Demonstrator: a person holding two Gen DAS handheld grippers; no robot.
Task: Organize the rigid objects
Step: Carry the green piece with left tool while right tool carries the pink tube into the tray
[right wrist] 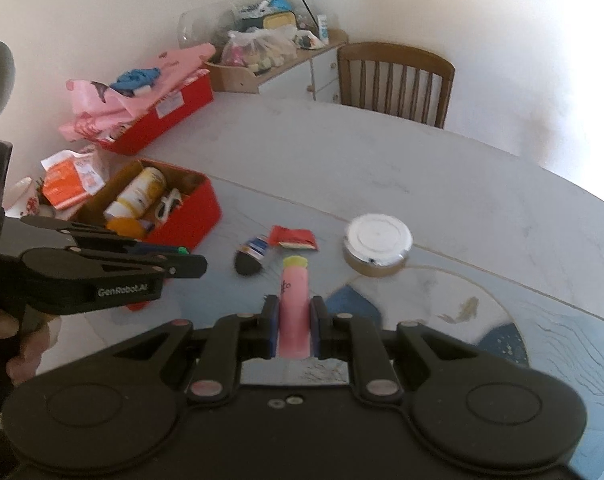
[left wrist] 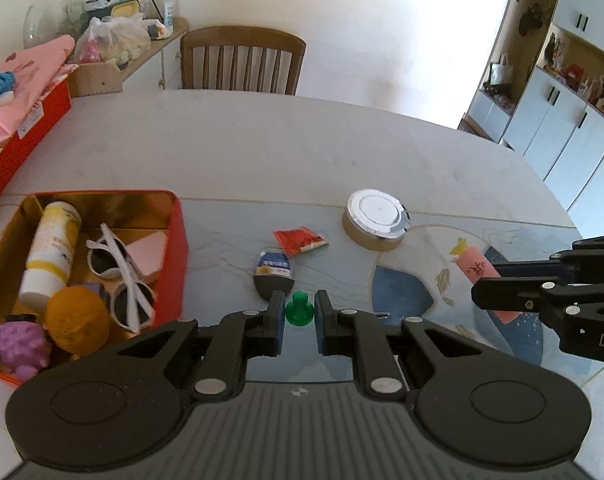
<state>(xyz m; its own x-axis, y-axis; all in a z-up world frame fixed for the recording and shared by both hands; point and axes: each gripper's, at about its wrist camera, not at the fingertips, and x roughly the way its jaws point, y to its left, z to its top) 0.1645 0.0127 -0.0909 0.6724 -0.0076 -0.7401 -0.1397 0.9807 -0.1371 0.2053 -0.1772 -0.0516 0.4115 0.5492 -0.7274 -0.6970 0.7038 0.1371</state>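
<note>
Left gripper [left wrist: 299,312] brackets a green pawn [left wrist: 299,310], contact unclear; right gripper [right wrist: 295,330] clamps a pink tube [right wrist: 294,312], base hidden.

left wrist: low over table [left wrist: 261,140], faces chair [left wrist: 241,60] | right wrist: similarly low, angled left, slightly blurred, perhaps nearer | shared: red tin [left wrist: 177,240], round tin [left wrist: 376,216], chair
</note>
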